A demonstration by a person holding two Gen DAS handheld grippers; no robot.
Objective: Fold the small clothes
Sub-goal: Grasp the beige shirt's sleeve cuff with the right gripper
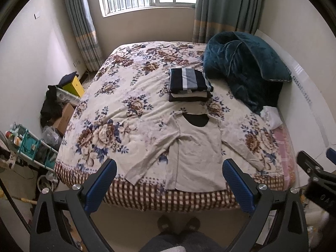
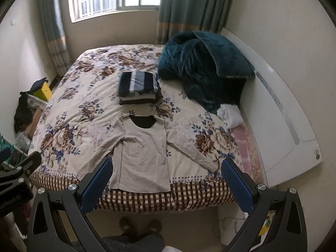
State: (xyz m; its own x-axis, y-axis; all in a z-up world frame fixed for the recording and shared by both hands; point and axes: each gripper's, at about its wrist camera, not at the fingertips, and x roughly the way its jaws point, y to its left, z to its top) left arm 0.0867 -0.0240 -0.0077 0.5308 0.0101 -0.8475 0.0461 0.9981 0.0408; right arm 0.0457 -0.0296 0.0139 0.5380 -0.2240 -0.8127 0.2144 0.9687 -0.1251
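A small beige long-sleeved shirt (image 1: 195, 147) with a black neck lining lies flat, face up, at the near edge of the floral bed (image 1: 117, 96); it also shows in the right wrist view (image 2: 145, 153). Both sleeves are spread outward. A stack of folded clothes (image 1: 189, 84) with a striped navy top sits behind it, seen too in the right wrist view (image 2: 138, 87). My left gripper (image 1: 169, 185) is open and empty, held above the bed's near edge in front of the shirt's hem. My right gripper (image 2: 166, 185) is open and empty, likewise short of the hem.
A heaped teal blanket (image 1: 245, 67) and a white cloth (image 1: 272, 115) lie at the bed's right side by the white headboard (image 2: 283, 113). Boxes, a yellow box (image 1: 74, 86) and a cluttered rack (image 1: 27, 147) stand left of the bed. The person's slippered feet (image 1: 178, 223) are below.
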